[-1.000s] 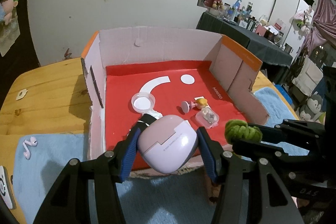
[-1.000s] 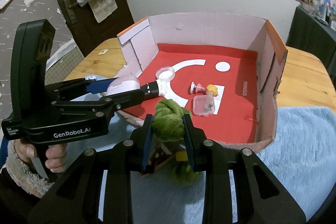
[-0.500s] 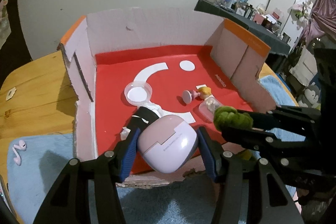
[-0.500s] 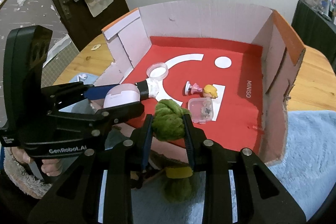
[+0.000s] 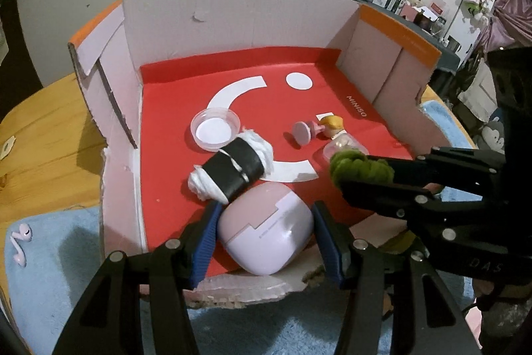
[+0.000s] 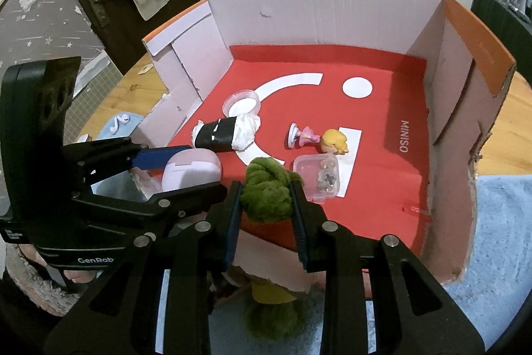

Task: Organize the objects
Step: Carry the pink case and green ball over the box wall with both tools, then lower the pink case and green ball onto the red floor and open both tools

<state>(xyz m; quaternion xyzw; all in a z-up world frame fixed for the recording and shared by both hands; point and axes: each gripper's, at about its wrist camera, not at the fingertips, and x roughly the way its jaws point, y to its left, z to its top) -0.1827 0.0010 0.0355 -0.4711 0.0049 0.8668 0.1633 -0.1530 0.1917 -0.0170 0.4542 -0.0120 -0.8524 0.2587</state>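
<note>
Left wrist view has your left hand-held gripper [image 5: 264, 238] clenched on the lilac earbud case [image 5: 266, 230], hanging just over the near edge of the cardboard box [image 5: 239, 12]. Your right hand-held gripper [image 6: 266, 202] is clamped on the green yarn bundle [image 6: 267, 188], also at the box's near wall, with the rest of the bundle dangling outside below the rim. What I'd worry about: that dangling tail could snag on the torn front edge and drag the box, or pull the yarn out of the pads as you push in. Your two grippers are also right beside each other, so lowering both at once could knock them together. On the left side, the black-wrapped white roll [image 5: 232, 168] sits at about 11 o'clock from the case, nearly touching it, so setting down straight ahead might shove it into the clear round lid [image 5: 215, 132]. Ahead of the yarn, the small clear plastic box [image 6: 317, 177] is at 1 o'clock, with the blonde figurine [image 6: 319, 138] lying beyond it. Outside, a pink earbud [image 5: 20, 242] lies on the blue towel [image 5: 60, 281] at 9 o'clock, not yet in the box.
</note>
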